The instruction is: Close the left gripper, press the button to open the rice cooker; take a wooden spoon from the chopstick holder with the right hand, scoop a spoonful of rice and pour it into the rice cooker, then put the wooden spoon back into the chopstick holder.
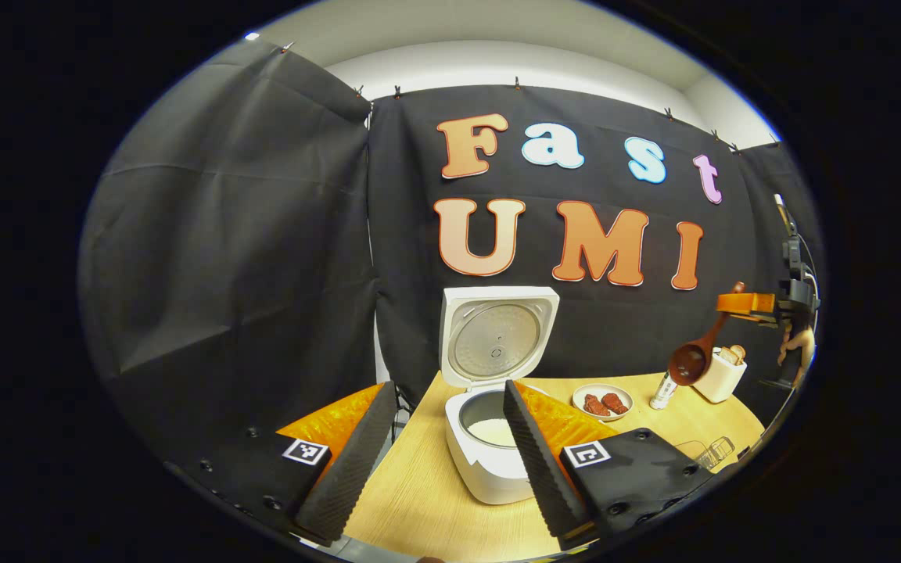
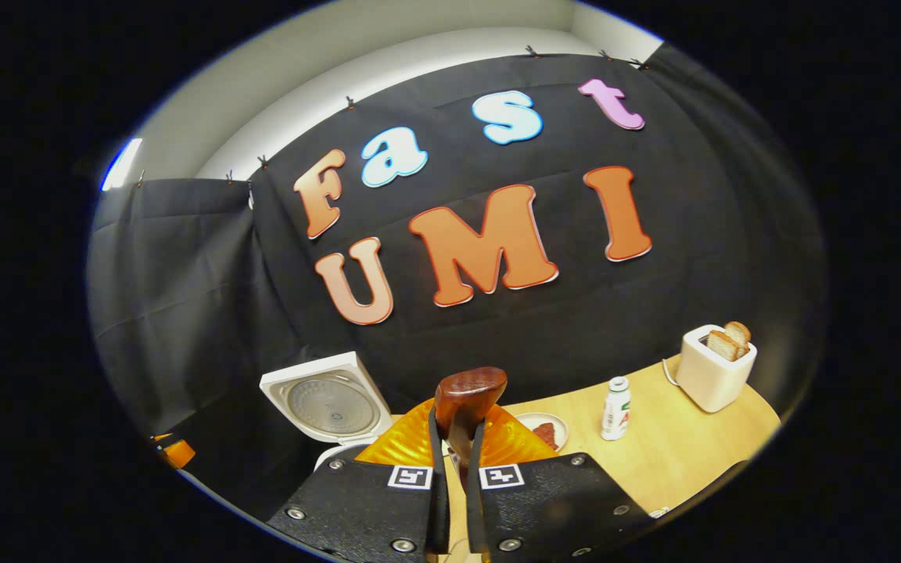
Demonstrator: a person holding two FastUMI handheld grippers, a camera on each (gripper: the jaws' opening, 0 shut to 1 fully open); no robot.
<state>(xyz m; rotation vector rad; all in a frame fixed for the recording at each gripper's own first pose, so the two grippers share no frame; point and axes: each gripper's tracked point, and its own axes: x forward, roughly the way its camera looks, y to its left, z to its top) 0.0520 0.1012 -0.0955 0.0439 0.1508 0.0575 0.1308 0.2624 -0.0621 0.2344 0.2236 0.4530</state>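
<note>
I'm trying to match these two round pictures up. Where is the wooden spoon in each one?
Left gripper view: the wooden spoon hangs at the far right, bowl down, above the toaster.
Right gripper view: the spoon stands low in the centre, clamped between the fingers.
Shared landmark: the open rice cooker lid.

Even overhead lighting; sharp focus.
Strong fisheye bending at edges; soft shadows on the table; no glare or blur.
</note>
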